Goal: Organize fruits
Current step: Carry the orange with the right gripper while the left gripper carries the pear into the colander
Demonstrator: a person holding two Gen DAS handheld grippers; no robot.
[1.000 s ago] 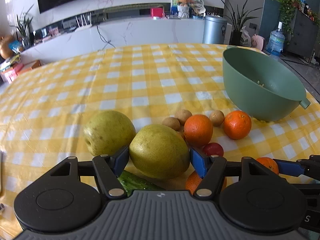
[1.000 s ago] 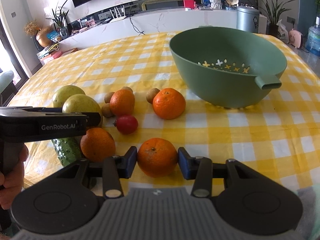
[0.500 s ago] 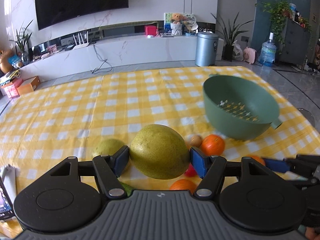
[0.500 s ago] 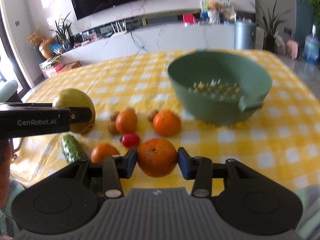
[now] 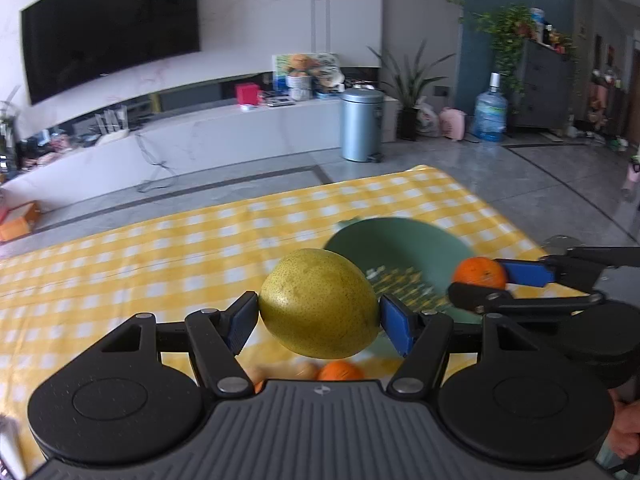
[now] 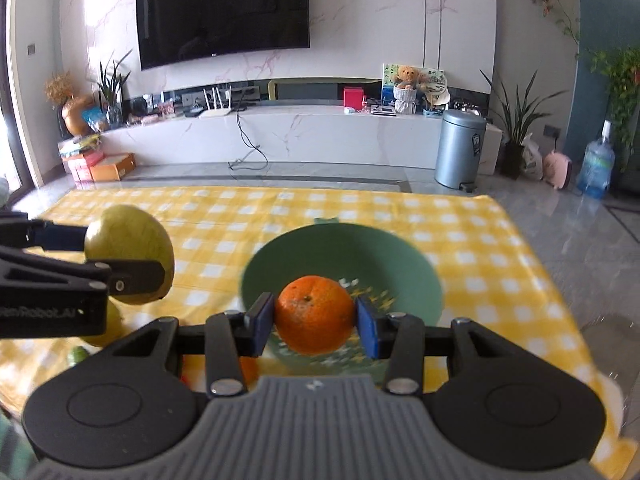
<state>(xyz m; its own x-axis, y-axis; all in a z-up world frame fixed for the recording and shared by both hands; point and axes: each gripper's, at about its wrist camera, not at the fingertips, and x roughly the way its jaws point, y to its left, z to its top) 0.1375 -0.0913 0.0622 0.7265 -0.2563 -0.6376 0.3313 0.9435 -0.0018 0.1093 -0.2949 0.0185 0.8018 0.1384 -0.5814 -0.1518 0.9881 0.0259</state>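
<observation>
Progress was early: left gripper [image 5: 319, 317] held a pear [image 5: 319, 304] aloft, right gripper [image 6: 315, 320] held an orange [image 6: 315, 309] over the green colander [image 6: 400, 256]. Colander looked empty, though blurred. More fruit, including another orange [image 5: 340, 371], remained on the near counter [image 5: 120, 264].

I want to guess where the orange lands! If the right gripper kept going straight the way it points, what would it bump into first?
Most likely the green bowl. The right gripper, shut on the orange, points down into its open inside, with nothing visible between. Depth is hard to judge here.
</observation>
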